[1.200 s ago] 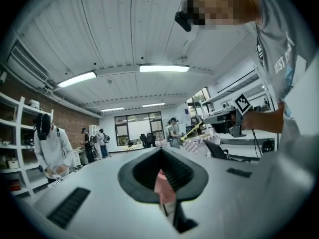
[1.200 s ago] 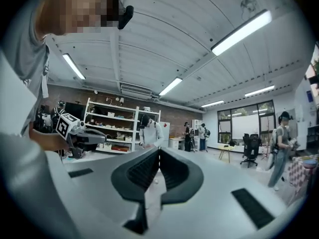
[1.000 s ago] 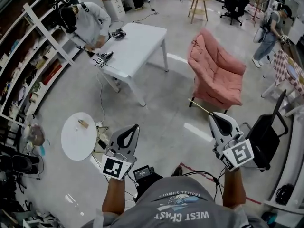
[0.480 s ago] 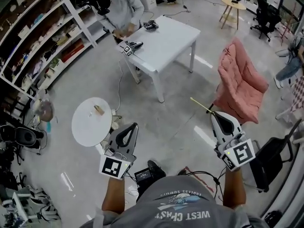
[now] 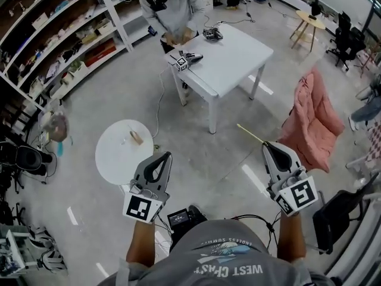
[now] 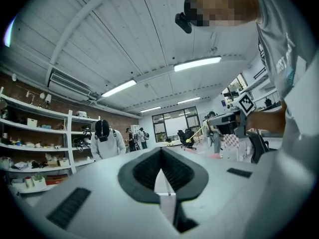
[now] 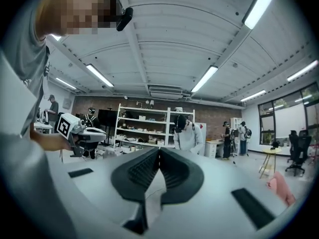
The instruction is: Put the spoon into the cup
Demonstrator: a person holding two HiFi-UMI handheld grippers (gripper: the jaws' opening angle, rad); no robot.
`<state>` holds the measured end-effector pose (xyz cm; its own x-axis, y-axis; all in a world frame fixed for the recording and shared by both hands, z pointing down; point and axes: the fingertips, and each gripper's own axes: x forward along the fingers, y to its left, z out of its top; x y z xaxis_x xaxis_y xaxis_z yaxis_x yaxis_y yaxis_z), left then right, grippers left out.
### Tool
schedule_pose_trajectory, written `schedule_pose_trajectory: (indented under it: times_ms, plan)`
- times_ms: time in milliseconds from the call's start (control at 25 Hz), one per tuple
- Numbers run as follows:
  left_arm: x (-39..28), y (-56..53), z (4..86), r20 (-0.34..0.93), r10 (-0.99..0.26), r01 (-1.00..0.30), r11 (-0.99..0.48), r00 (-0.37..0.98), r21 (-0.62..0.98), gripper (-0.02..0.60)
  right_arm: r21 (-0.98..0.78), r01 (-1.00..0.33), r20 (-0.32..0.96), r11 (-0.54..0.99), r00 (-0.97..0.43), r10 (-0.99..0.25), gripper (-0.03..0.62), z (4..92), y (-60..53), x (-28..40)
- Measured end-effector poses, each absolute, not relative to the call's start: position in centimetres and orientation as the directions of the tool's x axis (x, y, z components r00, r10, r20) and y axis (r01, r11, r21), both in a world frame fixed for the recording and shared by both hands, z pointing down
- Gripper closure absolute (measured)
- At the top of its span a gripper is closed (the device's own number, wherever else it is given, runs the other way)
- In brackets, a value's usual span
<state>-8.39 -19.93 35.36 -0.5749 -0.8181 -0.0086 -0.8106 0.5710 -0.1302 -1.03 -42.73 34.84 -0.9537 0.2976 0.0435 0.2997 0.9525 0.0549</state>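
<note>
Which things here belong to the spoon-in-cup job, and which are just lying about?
Job: thin yellow spoon in right hand-held gripper; small brown cup, probably, on round white table.
Lying about: pink armchair; rectangular white table; wall shelves.

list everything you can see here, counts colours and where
shelving unit: one, white, upper left wall
rectangular table: one, white, top centre
bystander: one, grey top, at the rectangular table's far end
spare gripper: one, black with marker cube, on that table's near corner
round table: one, white, left of centre
small object: one, tan, on the round table, too small to name
armchair: one, pink, right
side table: one, wooden, top right
office chair: at least one, black, far top right
spoon: one, thin yellowish handle, sticking out of the right gripper's tip
left gripper: one, grey, jaws together, empty
right gripper: one, grey, closed on the spoon
</note>
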Motion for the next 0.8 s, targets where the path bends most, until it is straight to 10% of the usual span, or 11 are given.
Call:
schedule_pose_trajectory:
  times_ms: [800]
  plan:
    - [-14.9,-0.5,33.5,0.012,-0.544,-0.54,0.829,-0.839,-0.144,0.58,0.059,0.628,0.065,0.776,-0.778,0.625,0.589,32.0,-25.2,-16.5]
